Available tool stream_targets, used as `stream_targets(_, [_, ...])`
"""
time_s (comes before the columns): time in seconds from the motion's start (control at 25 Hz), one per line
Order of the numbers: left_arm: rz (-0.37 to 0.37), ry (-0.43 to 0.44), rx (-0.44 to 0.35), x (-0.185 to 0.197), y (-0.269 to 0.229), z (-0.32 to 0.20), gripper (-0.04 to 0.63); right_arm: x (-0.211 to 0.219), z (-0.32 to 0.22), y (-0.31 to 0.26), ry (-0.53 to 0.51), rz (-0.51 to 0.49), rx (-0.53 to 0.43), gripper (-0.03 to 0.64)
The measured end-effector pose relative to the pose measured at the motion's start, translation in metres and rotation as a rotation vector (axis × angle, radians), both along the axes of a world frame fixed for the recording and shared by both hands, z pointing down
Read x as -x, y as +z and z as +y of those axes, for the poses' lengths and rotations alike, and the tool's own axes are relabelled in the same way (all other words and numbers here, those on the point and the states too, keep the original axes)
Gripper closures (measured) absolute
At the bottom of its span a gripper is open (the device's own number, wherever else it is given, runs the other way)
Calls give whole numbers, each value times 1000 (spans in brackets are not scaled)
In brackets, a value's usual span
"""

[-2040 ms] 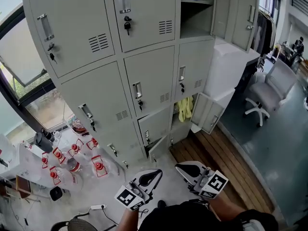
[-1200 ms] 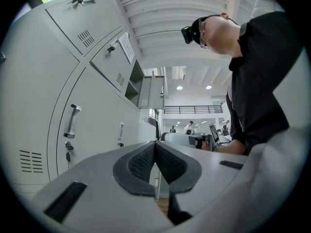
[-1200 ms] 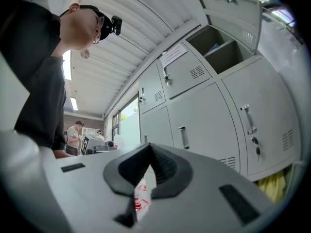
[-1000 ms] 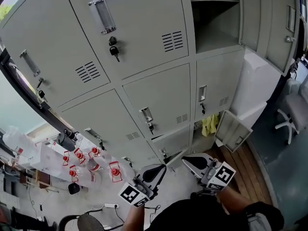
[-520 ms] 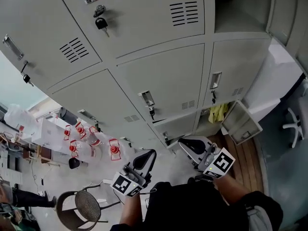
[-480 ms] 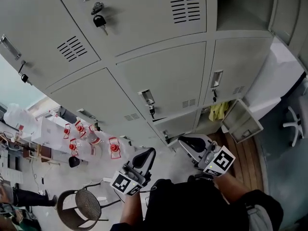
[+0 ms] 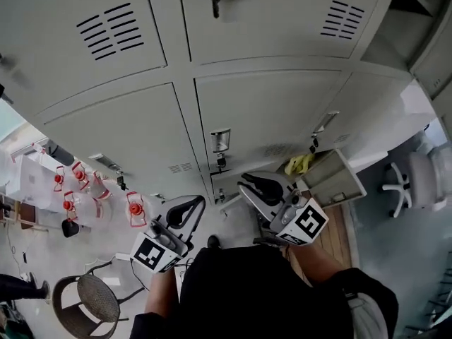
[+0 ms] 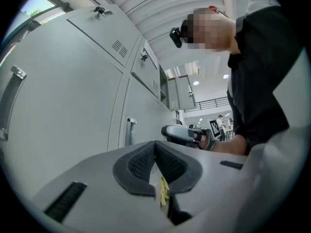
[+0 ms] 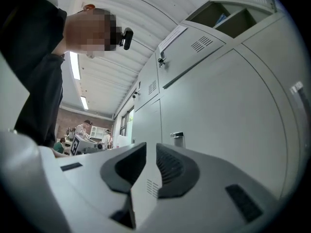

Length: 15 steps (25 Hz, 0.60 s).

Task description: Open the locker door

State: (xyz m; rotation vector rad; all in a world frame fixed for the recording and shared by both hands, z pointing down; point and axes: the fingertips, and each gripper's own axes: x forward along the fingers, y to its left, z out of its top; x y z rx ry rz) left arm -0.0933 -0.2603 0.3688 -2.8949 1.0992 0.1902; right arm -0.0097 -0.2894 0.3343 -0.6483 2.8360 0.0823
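Faces closed locker door point(image 7: 279, 108), handle point(image 7: 220, 140) untouched; nothing of the opening done. Holds right gripper point(image 7: 247, 185) below-right of handle, jaws just parted to a narrow gap, nothing between. Holds left gripper point(image 7: 198, 203) below-left of handle, jaws pressed together, empty. Remaining: reach handle, grip, pull door open.
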Motion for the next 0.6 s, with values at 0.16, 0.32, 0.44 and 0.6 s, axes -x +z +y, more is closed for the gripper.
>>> stream_targets(0.16, [-9, 47, 40, 15, -1, -11, 584, 16, -23, -10, 46, 31, -25, 549])
stream_targets(0.32, [55, 133, 33, 27, -6, -14, 584, 32, -35, -11, 108, 58, -37, 528])
stream_targets(0.44, [34, 175, 15, 33, -1, -15, 584, 43, -46, -4, 154, 82, -23, 515])
stream_targets(0.6, [38, 223, 24, 37, 5, -13, 584, 48, -58, 2, 208, 133, 0, 511])
